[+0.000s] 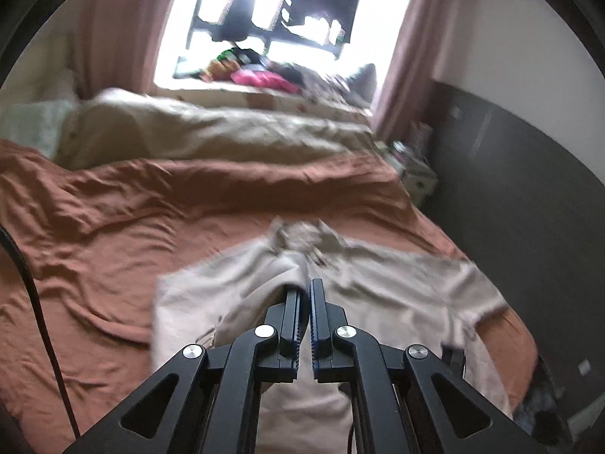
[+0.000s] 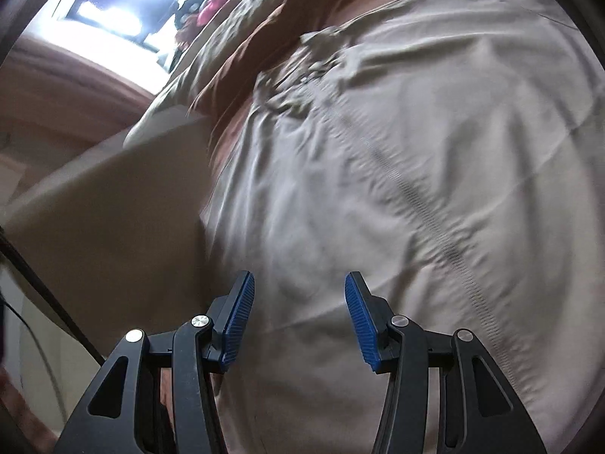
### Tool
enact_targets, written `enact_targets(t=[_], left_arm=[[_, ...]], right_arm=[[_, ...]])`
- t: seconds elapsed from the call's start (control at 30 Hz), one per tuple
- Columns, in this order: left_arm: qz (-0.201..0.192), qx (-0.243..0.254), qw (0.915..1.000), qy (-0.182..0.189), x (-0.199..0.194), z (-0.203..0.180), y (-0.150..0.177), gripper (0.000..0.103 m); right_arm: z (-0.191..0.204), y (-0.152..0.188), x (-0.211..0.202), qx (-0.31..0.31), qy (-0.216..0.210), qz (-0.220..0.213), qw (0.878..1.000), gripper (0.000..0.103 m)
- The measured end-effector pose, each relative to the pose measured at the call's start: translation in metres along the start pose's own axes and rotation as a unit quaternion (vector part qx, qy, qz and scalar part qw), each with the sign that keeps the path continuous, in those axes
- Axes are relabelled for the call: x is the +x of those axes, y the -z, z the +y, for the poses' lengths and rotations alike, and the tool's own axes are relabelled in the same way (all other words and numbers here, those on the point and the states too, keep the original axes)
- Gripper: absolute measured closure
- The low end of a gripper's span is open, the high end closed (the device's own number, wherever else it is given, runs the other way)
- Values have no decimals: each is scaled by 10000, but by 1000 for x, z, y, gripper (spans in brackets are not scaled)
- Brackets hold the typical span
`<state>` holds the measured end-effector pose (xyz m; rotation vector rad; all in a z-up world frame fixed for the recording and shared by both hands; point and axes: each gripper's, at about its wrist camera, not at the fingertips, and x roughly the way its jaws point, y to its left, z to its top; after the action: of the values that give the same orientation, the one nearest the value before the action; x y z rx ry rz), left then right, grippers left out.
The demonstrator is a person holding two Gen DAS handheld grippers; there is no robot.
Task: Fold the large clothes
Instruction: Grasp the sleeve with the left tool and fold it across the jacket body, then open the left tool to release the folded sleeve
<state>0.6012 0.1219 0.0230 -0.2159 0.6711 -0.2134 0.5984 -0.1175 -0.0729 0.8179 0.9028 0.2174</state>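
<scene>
A large beige jacket (image 1: 378, 295) lies spread on the rust-brown bed sheet (image 1: 151, 208), its collar bunched at the far end. My left gripper (image 1: 306, 283) hovers over its middle with the blue pads a narrow gap apart. A raised fold of the cloth (image 1: 257, 295) stands against the left finger's tip, and nothing shows between the pads. In the right wrist view the jacket (image 2: 378, 151) fills the picture, with its zipper (image 2: 427, 212) running down it. My right gripper (image 2: 298, 280) is open close above the fabric, holding nothing.
A cream duvet (image 1: 227, 136) is heaped across the far part of the bed. Behind it a bright window (image 1: 264, 19) has clutter on its sill (image 1: 257, 75) and pink curtains. A dark wall panel (image 1: 510, 189) runs along the bed's right side. A black cable (image 1: 34, 283) hangs at left.
</scene>
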Motion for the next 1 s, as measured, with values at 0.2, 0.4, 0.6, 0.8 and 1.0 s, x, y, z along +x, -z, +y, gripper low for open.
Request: enact_targets(t=[0.2, 0.4, 0.6, 0.8, 1.0], left_arm=[[435, 179, 9978, 473, 34, -18, 33, 22], [409, 40, 9990, -147, 18, 10, 46, 22], [94, -1076, 9877, -1131, -13, 80, 83, 22], [100, -1684, 9741, -1506, -23, 114, 127, 22], [397, -1978, 9654, -1650, -10, 149, 162, 27]], right_arm=[[-17, -8, -19, 384, -32, -241, 9990, 55], [-4, 2, -18, 92, 8, -229, 9997, 55], [36, 17, 13, -690, -4, 226, 9974, 55], [70, 37, 46, -1598, 284, 733, 9840, 55], [88, 51, 80, -2063, 759, 928, 9711, 55]])
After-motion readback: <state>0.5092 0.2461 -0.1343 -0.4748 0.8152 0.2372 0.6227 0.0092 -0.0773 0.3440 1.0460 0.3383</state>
